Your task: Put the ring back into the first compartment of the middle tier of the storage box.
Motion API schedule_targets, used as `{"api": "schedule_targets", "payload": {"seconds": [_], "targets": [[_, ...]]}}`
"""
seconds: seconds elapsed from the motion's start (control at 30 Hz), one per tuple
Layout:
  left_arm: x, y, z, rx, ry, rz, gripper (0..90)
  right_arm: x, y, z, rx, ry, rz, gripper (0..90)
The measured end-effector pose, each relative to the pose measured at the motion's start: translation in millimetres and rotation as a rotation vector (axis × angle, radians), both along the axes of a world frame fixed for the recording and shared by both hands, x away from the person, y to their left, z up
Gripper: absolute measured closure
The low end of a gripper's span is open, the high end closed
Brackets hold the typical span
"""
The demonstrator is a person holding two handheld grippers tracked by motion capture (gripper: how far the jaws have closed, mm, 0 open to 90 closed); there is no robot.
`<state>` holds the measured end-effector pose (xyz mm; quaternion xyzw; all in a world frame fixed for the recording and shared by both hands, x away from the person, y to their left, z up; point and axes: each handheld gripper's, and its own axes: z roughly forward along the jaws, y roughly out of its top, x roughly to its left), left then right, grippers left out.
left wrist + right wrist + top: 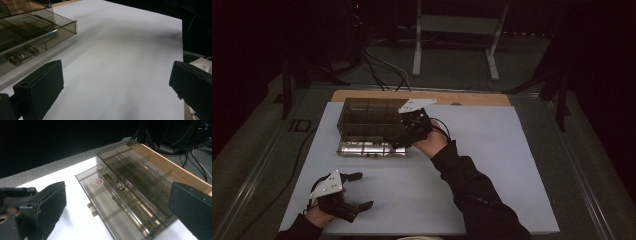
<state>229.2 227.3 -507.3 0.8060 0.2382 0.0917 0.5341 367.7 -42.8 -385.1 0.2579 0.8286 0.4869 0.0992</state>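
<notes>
A smoky see-through drawer box (364, 116) stands at the back left of the white sheet (492, 165). Its bottom drawer (372, 148) is pulled out toward me. My right gripper (399, 140) hovers over the box's right front corner, jaws wide apart, open and holding nothing. Through the right gripper view (118, 192) I look down on the box (150, 172) and the pulled-out drawer (112, 207), which has dividers. My left gripper (360, 190) rests low at the front left, open and empty. In the left gripper view (115, 72) the drawer's handle (23, 53) lies at the left.
A wooden board edge (422, 94) shows behind the sheet. A white table frame (457, 25) and cables (382, 65) are on the floor beyond. Another cable (294, 160) runs along the sheet's left side. The sheet's right half is bare.
</notes>
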Motion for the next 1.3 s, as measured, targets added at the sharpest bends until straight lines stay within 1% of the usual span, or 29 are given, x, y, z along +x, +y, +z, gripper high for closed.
{"api": "schedule_targets", "payload": {"seconds": [0.07,0.1,0.3,0.33,0.37,0.5,0.53,0.57,0.63,0.7,0.73,0.77,0.83,0.87,0.93,0.97,1.07,1.17,1.2,1.3], "targets": [[-0.1,-0.1,-0.1,-0.003,0.005,0.0,0.9,-1.8,-6.0,-1.2,0.008,-0.001,-0.005,1.7],[-0.2,-0.1,0.1,0.001,0.001,0.001,0.9,-2.8,-9.2,-2.3,0.013,-0.001,-0.008,1.7],[-0.4,0.3,0.0,0.0,0.001,0.001,0.9,-7.8,-30.6,-12.8,0.021,-0.011,-0.02,1.7],[-0.4,0.3,0.0,0.0,0.001,0.001,0.9,-7.8,-30.6,-12.8,0.021,-0.011,-0.02,1.7],[-0.5,0.4,0.2,0.0,0.0,0.0,0.9,-9.4,-38.9,-17.3,0.026,-0.007,-0.028,1.7],[-0.7,0.1,0.2,0.002,0.0,0.001,0.9,-12.1,-52.8,-26.7,0.033,0.003,-0.042,1.8],[-0.7,0.1,0.2,0.002,0.0,0.001,0.9,-12.1,-52.8,-26.7,0.033,0.003,-0.042,1.8],[-0.8,-0.1,0.1,0.002,0.0,0.001,0.9,-13.5,-59.4,-31.8,0.031,0.009,-0.052,1.8],[-0.9,0.0,0.2,0.001,0.001,0.001,0.9,-15.1,-66.2,-37.3,0.029,0.018,-0.058,1.8],[-0.8,0.0,-0.1,0.002,0.002,0.002,0.9,-17.4,-73.7,-42.8,0.03,0.015,-0.061,1.8],[-0.8,0.0,-0.1,0.002,0.002,0.002,0.9,-17.4,-73.7,-42.8,0.03,0.015,-0.061,1.8],[-0.8,-0.3,-0.2,0.003,0.003,0.001,0.9,-19.8,-81.9,-49.1,0.035,0.018,-0.068,1.8],[-0.9,-0.3,-0.1,0.001,0.004,0.0,0.9,-20.9,-84.5,-51.0,0.04,0.019,-0.07,1.8],[-1.1,-0.3,0.1,0.003,0.001,0.001,0.9,-23.6,-91.0,-56.2,0.05,0.022,-0.068,1.8],[-1.3,-0.2,0.1,0.003,0.002,0.001,0.9,-25.2,-93.8,-58.8,0.049,0.019,-0.067,1.8],[-1.2,0.0,0.2,0.003,0.001,0.001,0.9,-27.0,-97.3,-61.8,0.045,0.017,-0.068,1.8],[-1.0,0.3,0.2,0.001,0.002,0.001,0.9,-33.1,-108.4,-70.2,0.052,0.008,-0.065,1.7],[-1.0,0.2,0.3,0.001,0.002,0.001,0.9,-37.3,-114.0,-75.0,0.042,0.001,-0.068,1.7],[-1.0,0.2,0.3,0.001,0.001,0.001,0.9,-42.3,-119.9,-79.6,0.037,-0.001,-0.07,1.8],[-1.1,0.2,0.3,0.001,0.002,0.001,0.9,-49.2,-130.0,-85.4,0.036,0.001,-0.069,1.8]]}}
